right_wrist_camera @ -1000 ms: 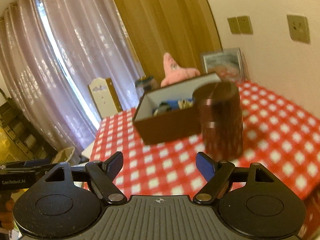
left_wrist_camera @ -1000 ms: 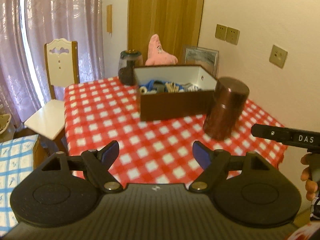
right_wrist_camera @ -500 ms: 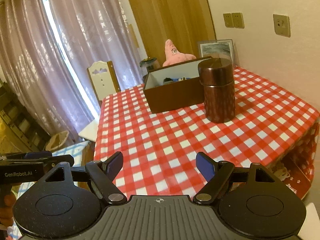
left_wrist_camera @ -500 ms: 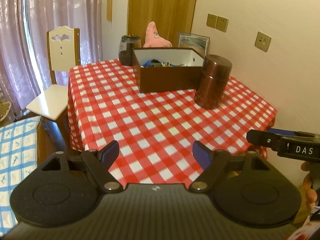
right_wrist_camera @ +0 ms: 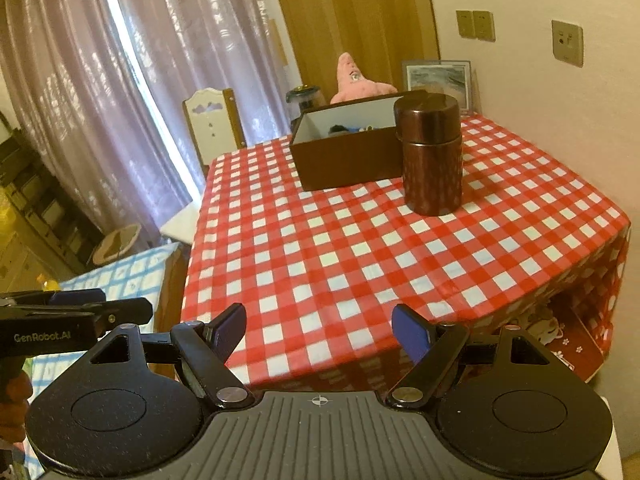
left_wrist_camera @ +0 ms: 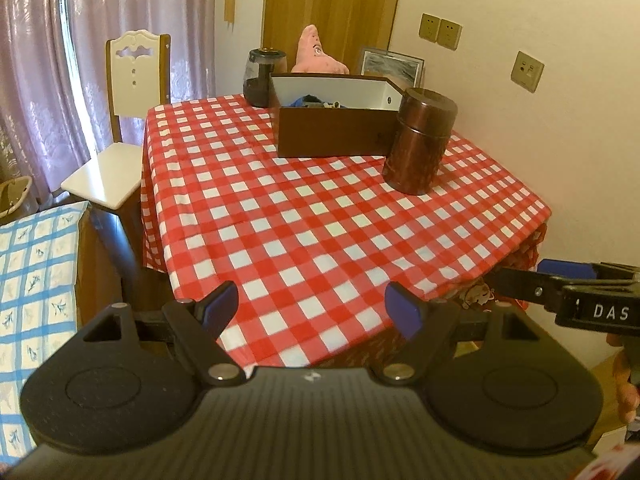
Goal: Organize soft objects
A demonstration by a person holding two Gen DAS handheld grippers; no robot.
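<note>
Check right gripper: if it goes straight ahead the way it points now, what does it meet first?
Likely the checked tablecloth: the open right gripper aims over the table's near edge. Nothing stands in that stretch. Beyond it come the brown canister and the box, slightly right of the line. Depth is uncertain.

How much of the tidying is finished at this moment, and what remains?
Done: some soft items lie inside the brown box. In hand: nothing; the left gripper and right gripper are open and empty, short of the table edge. Left: the pink plush sits behind the box, outside it.
</note>
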